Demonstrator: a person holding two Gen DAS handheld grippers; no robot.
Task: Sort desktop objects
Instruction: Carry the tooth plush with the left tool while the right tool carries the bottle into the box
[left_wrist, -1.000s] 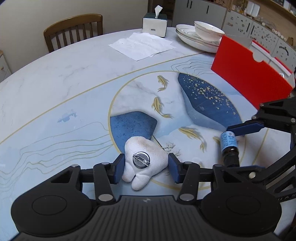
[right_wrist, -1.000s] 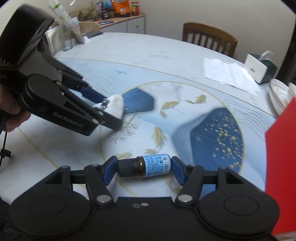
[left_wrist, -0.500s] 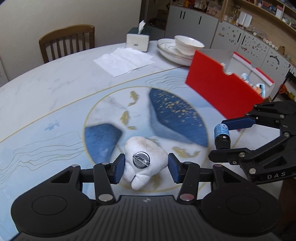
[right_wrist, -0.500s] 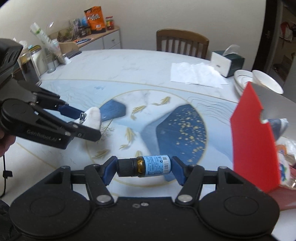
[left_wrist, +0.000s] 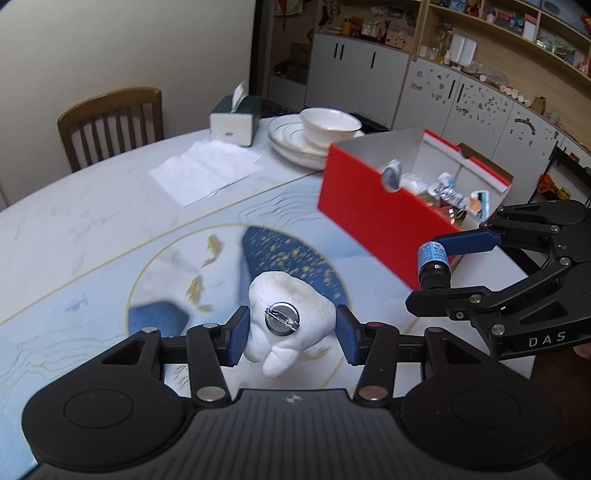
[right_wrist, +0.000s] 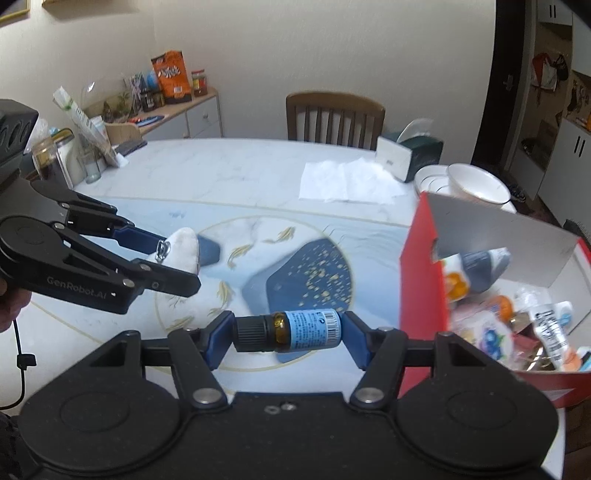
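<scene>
My left gripper (left_wrist: 290, 334) is shut on a white plush tooth (left_wrist: 290, 302) with a round metal pin back, held above the table. It also shows in the right wrist view (right_wrist: 183, 247). My right gripper (right_wrist: 286, 332) is shut on a small brown bottle (right_wrist: 295, 330) with a blue label and black cap, lying sideways between the pads. The bottle also shows in the left wrist view (left_wrist: 434, 264). A red open box (right_wrist: 417, 280) with several small items inside stands at the right, also in the left wrist view (left_wrist: 369, 206).
Stacked white plates and a bowl (left_wrist: 325, 127), a tissue box (left_wrist: 234, 120) and white paper sheets (left_wrist: 207, 170) lie at the table's far side. A wooden chair (left_wrist: 110, 125) stands behind. Jars and a sideboard (right_wrist: 110, 122) are at far left.
Both grippers have lifted higher with their objects and moved toward the red box. The box's open top and contents have come into view.
</scene>
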